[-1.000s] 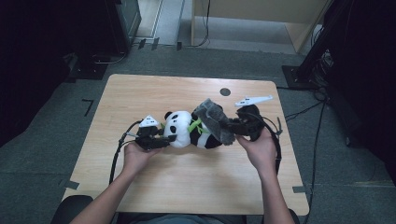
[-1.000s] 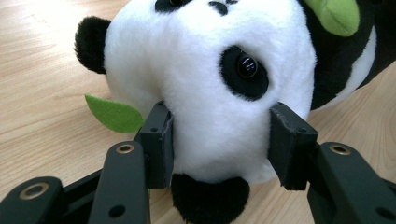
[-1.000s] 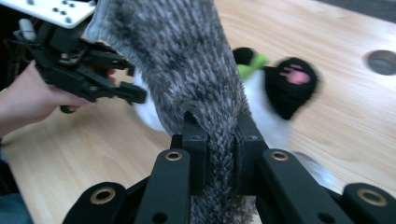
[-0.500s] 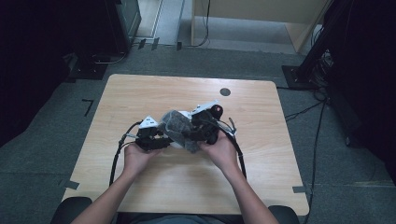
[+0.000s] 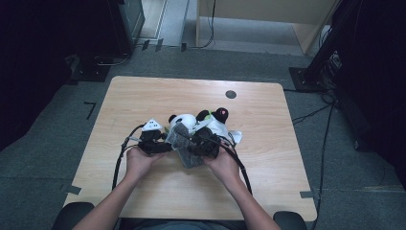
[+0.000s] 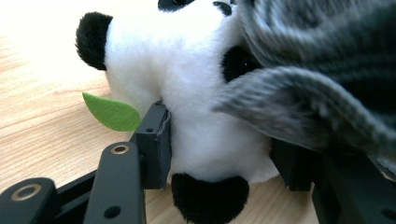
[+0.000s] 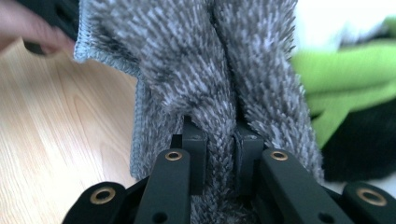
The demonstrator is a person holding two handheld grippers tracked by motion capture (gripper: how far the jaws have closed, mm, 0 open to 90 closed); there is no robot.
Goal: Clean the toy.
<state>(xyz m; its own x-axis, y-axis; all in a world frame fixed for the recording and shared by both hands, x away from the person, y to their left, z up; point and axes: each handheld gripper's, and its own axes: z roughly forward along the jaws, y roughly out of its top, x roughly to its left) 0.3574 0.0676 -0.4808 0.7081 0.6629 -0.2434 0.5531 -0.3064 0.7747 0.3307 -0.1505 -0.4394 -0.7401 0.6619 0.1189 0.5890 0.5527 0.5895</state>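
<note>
Left gripper (image 6: 219,140) has the panda's (image 6: 196,84) head squeezed between its pads on the desk (image 5: 143,96); right gripper (image 7: 219,154) is pinched on a grey cloth (image 7: 205,70) draped just ahead, over the panda.

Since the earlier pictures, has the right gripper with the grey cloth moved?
Yes. The right gripper, shut on the grey cloth, went left and toward the table's near edge, farther from the dark round spot.

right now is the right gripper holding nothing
No, in the right gripper view the right gripper is pinched shut on a fold of the grey cloth.
</note>
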